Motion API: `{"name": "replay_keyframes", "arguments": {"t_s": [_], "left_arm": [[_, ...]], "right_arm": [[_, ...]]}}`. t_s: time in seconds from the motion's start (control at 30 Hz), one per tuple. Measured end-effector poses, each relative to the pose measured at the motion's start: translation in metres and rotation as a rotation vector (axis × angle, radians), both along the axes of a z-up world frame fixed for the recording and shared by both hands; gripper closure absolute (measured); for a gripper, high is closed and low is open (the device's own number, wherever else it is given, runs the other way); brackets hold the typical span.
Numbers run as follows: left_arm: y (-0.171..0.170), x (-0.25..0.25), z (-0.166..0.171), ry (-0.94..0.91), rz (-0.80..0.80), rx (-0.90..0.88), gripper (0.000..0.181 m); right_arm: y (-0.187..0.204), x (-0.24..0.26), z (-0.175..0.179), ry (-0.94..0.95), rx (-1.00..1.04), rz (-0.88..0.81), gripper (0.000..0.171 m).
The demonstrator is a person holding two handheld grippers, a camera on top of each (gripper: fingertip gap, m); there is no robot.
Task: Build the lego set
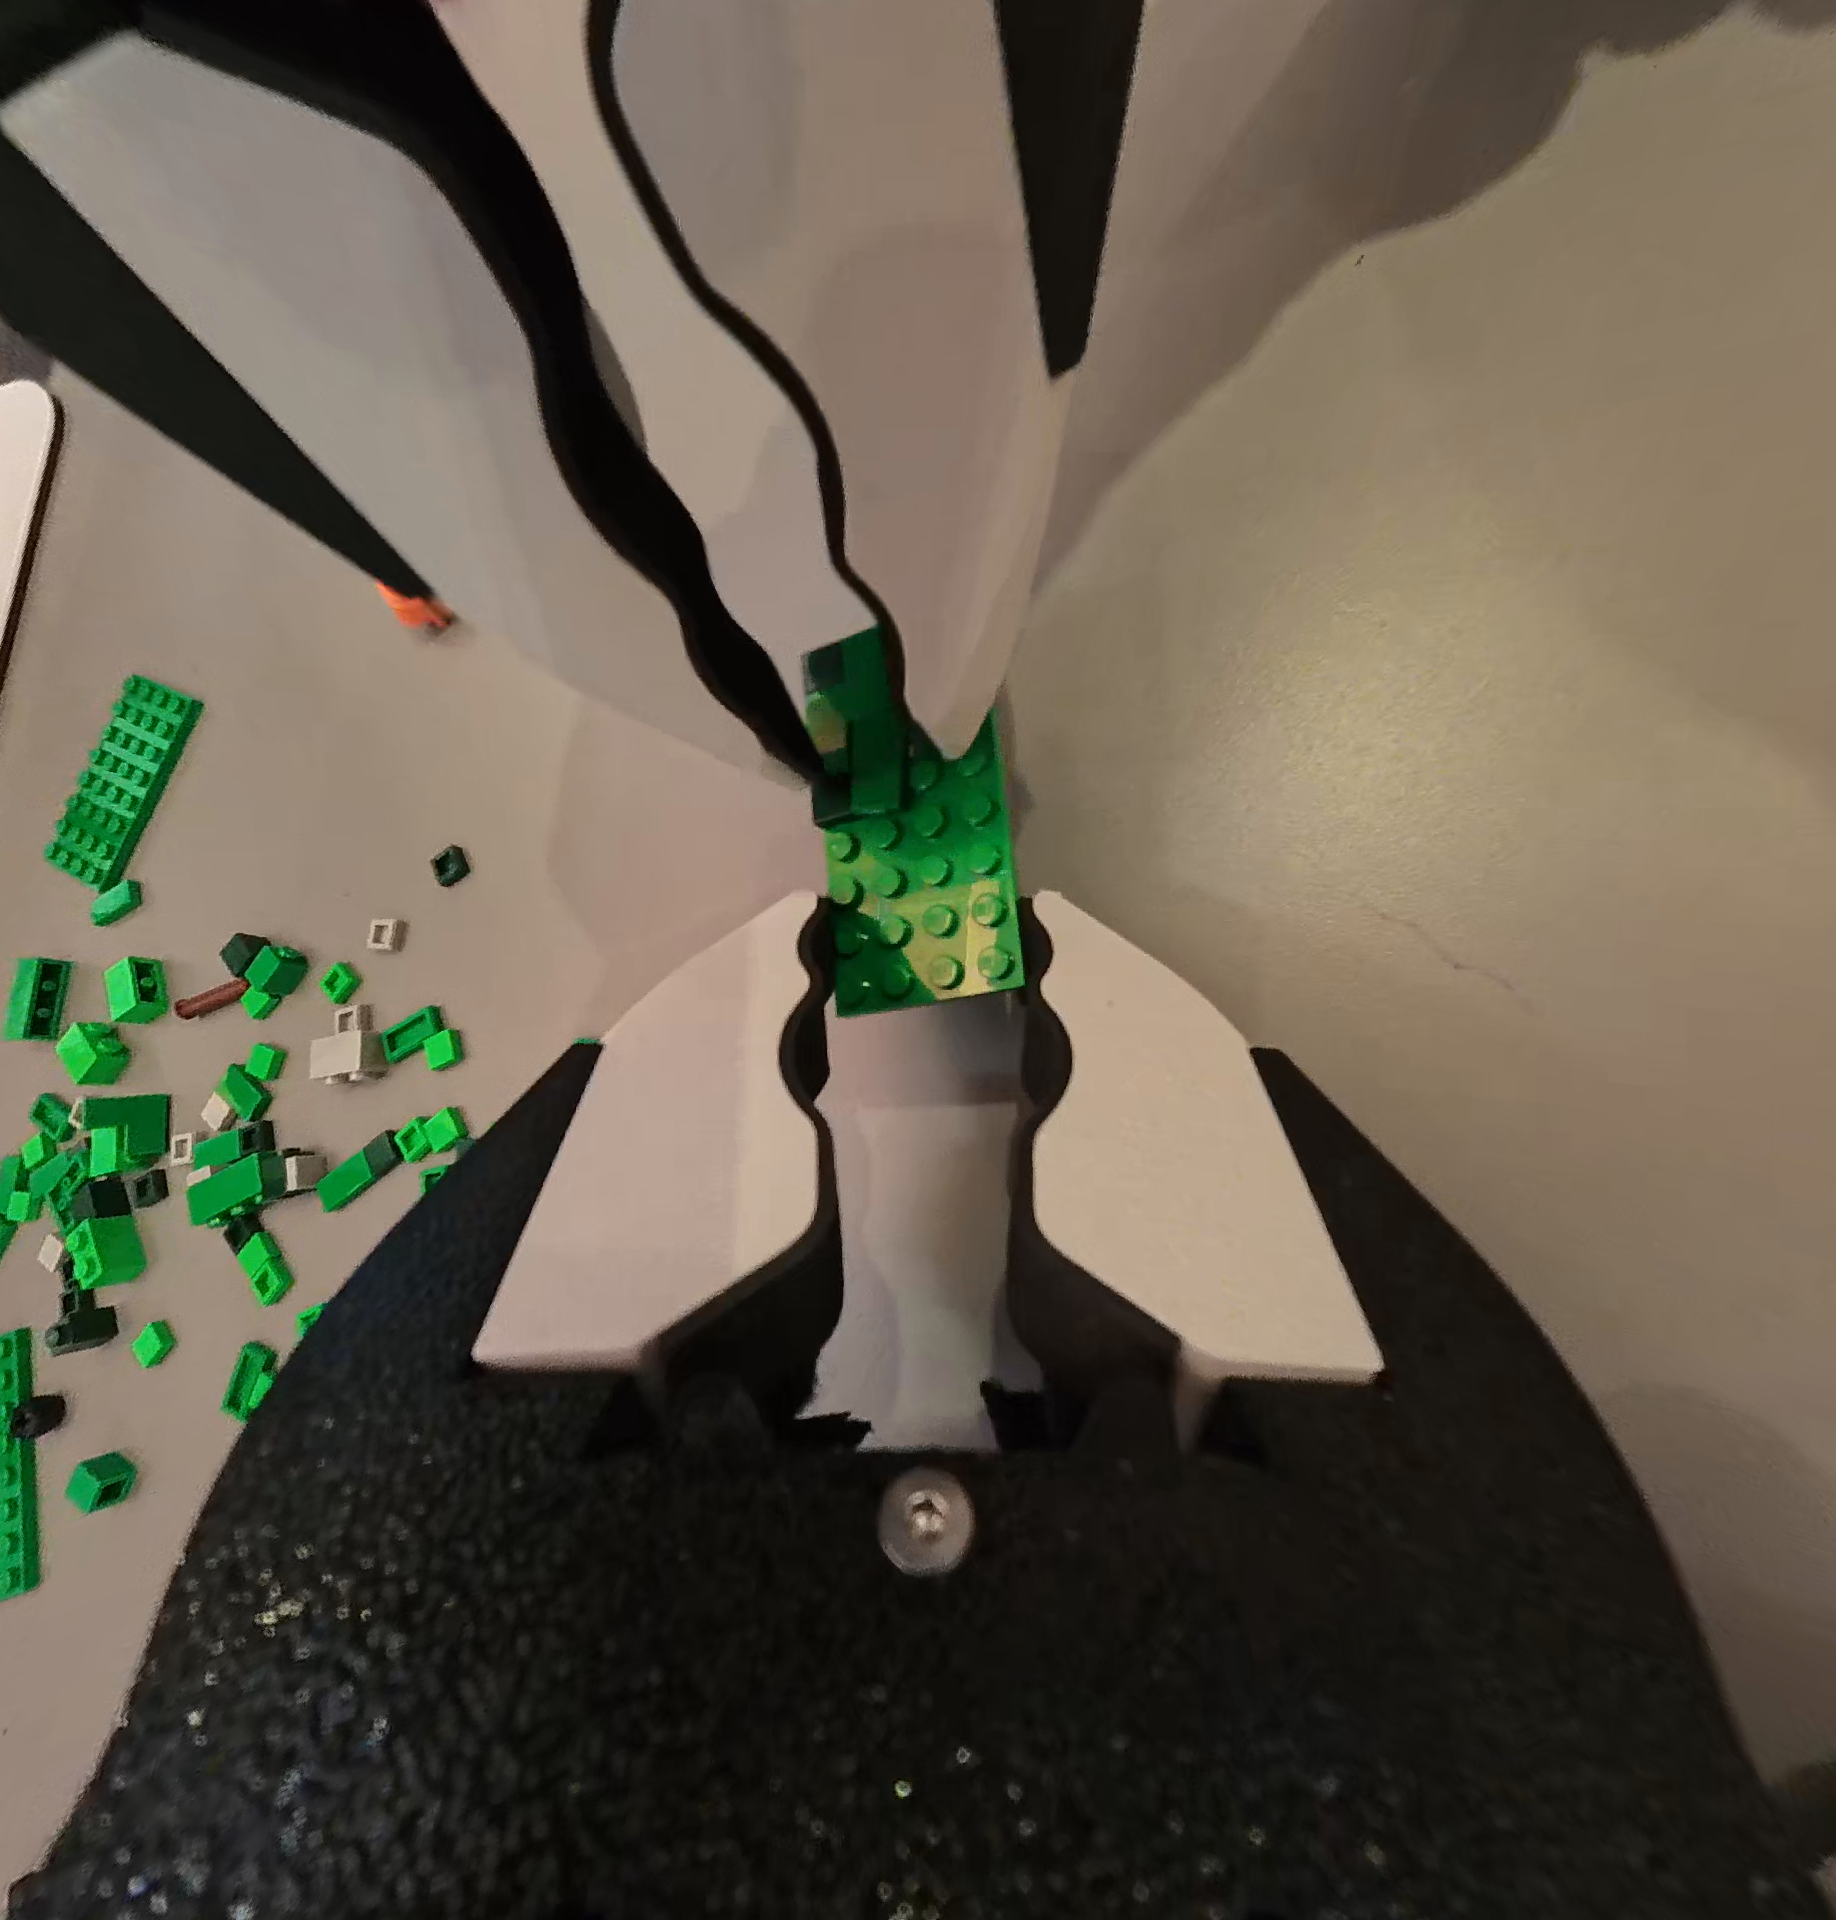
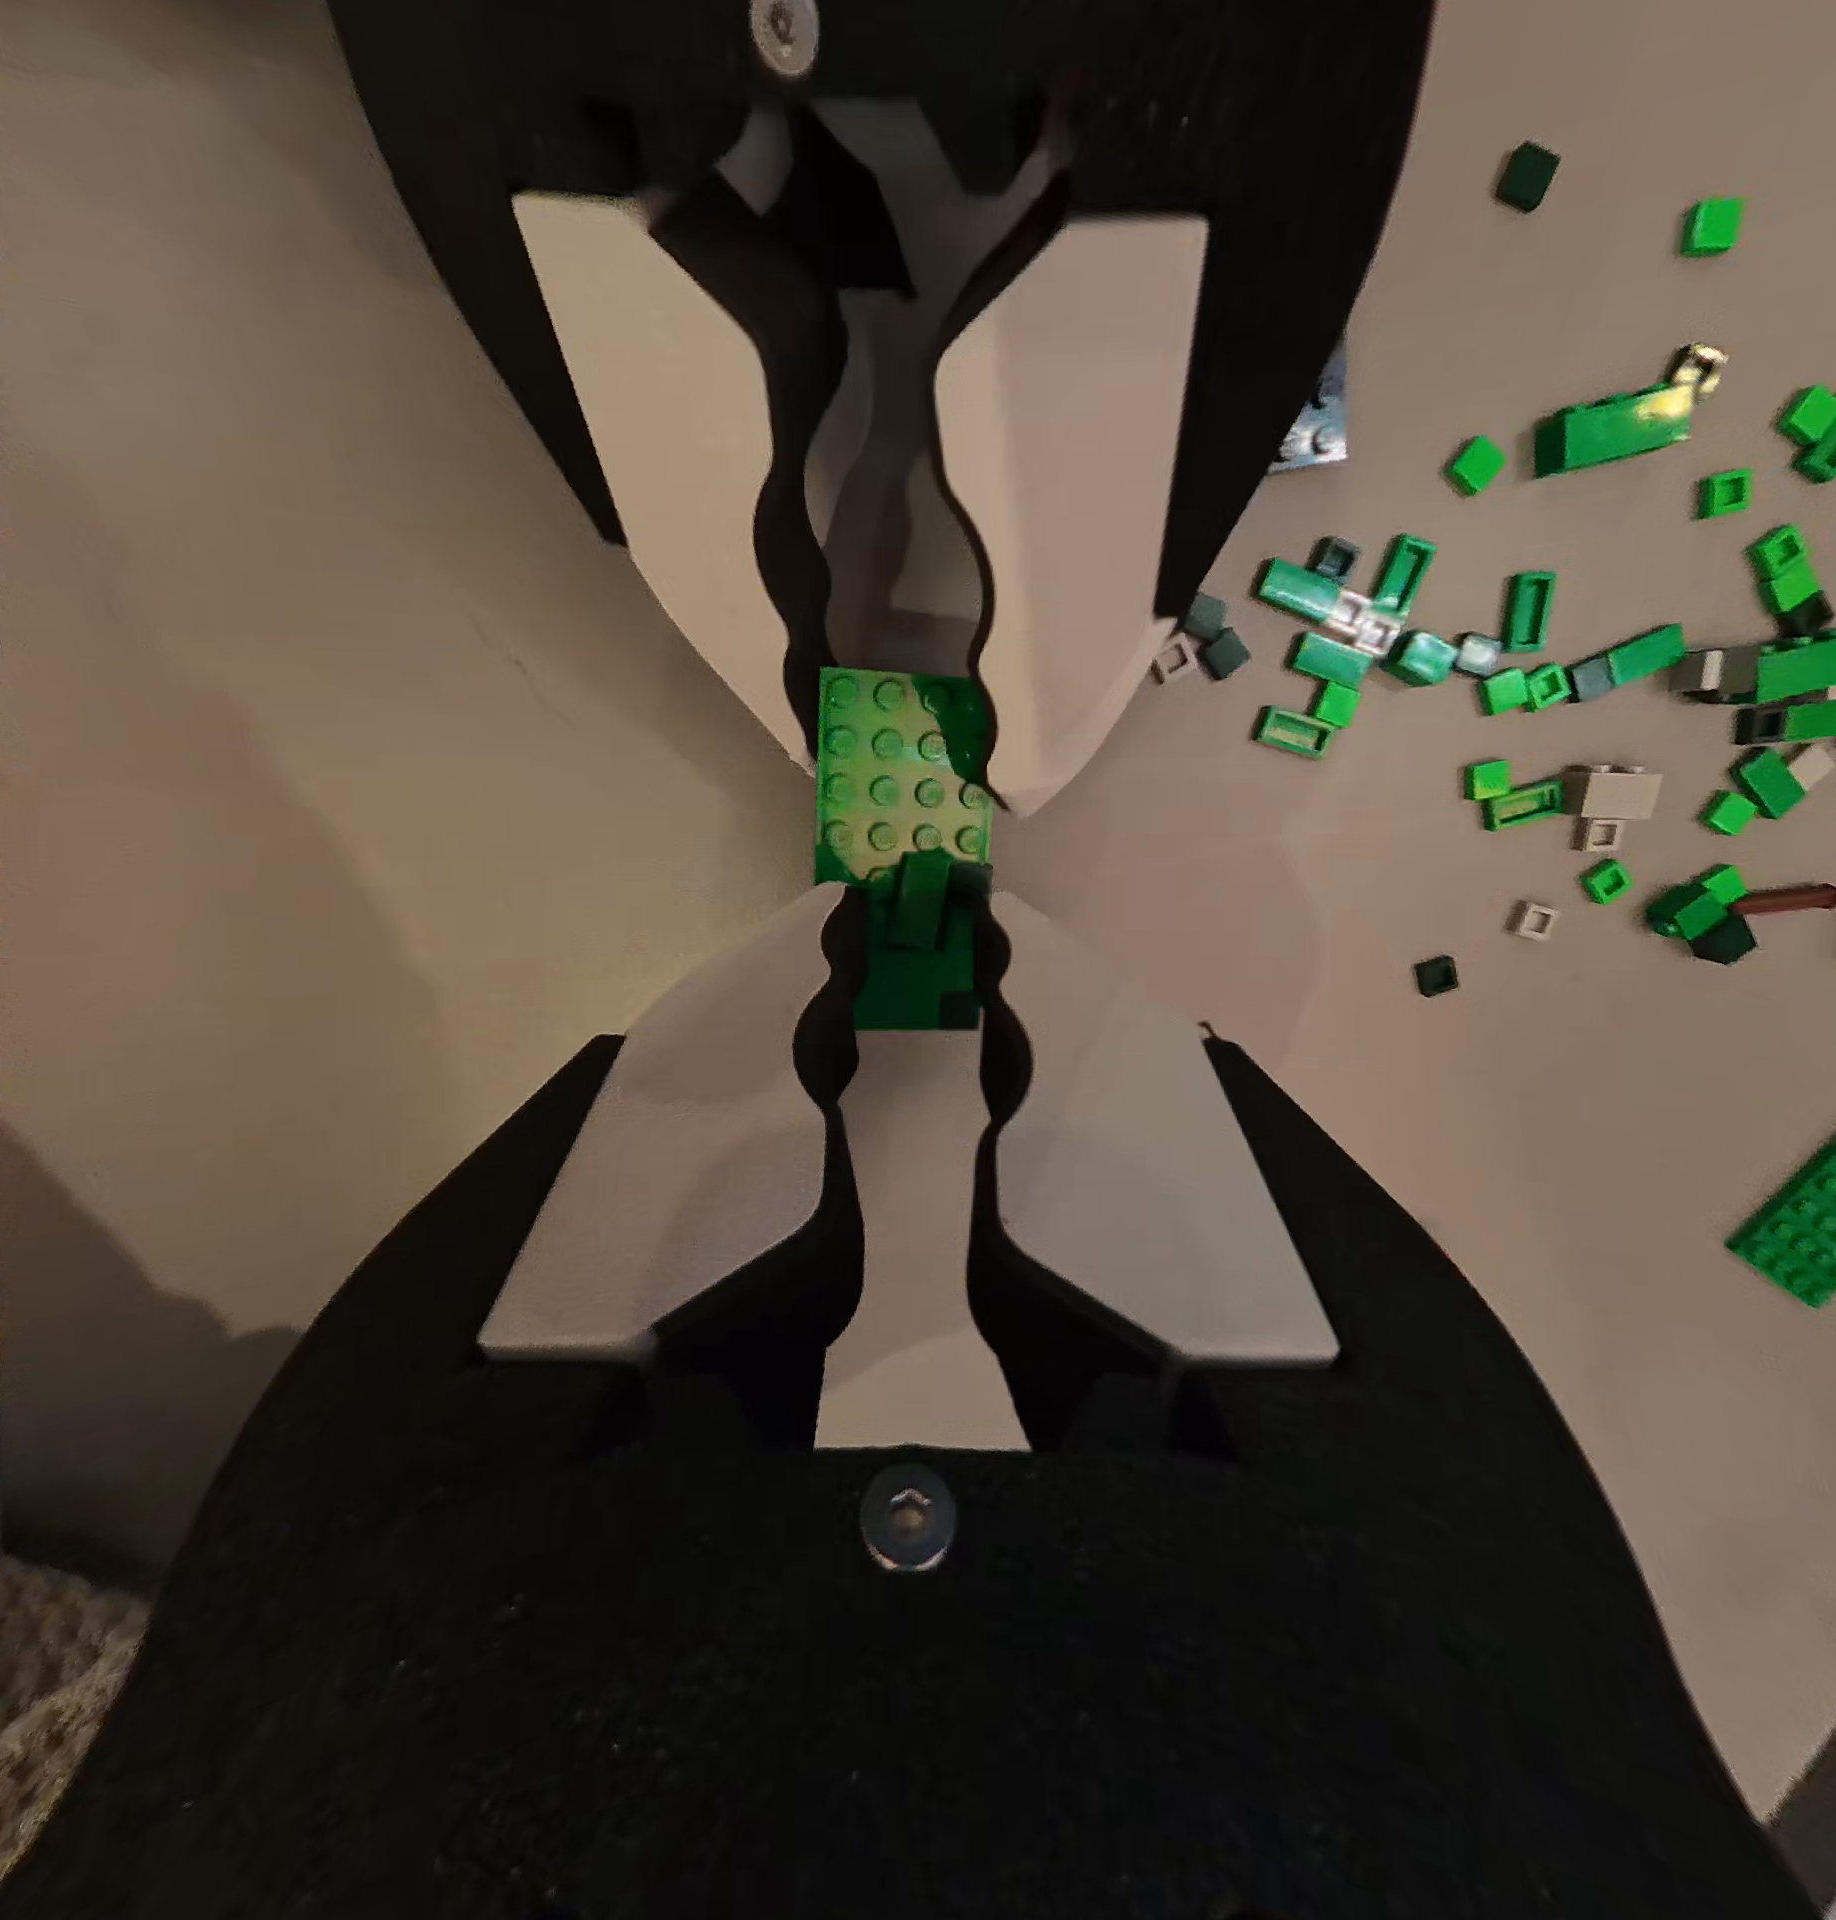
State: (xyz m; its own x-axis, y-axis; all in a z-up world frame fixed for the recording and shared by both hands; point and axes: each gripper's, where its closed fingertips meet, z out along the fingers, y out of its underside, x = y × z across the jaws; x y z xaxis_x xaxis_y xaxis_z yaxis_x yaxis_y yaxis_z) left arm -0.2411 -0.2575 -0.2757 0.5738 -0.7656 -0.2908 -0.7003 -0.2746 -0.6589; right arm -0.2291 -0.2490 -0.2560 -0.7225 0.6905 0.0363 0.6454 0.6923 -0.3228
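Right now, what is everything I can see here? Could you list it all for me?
Green plate: one, bright green, studded, in the middle, held at both ends between the two grippers.
Small pieces on plate: a few, green and dark green, at the right gripper's end.
Loose bricks: many, mostly green, some grey, scattered on the table.
Long plates: at least two, green, studded, among the loose bricks.
Brown rod: one, by a green cluster.
Table: one, pale beige.
Left hand-held gripper: white fingers, black body, shut on the plate.
Right hand-held gripper: the same, shut on the plate's other end.
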Motion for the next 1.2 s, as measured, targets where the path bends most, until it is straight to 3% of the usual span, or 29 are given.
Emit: {"name": "replay_keyframes", "arguments": {"t_s": [0.03,0.13,0.27,0.47,0.83,1.2], "left_arm": [[0.000,0.000,0.000,0.000,0.004,-0.001,0.148],[0.002,-0.004,-0.001,0.005,0.029,-0.003,0.148],[0.005,-0.008,0.001,-0.009,0.063,-0.004,0.148],[0.005,-0.008,0.002,-0.043,0.075,-0.019,0.148],[0.002,-0.005,0.000,-0.051,0.062,-0.037,0.148],[0.006,0.001,0.003,-0.058,0.049,0.020,0.152]], "right_arm": [[0.002,0.000,0.002,0.022,0.008,-0.006,0.149],[0.009,0.001,0.016,0.156,0.022,-0.030,0.140],[0.001,0.001,0.025,0.496,0.101,0.025,0.128],[-0.002,-0.004,0.002,0.801,0.535,0.184,0.130],[0.011,-0.014,-0.007,0.819,0.680,0.201,0.157],[0.014,-0.010,-0.002,0.833,0.679,0.234,0.162]]}}
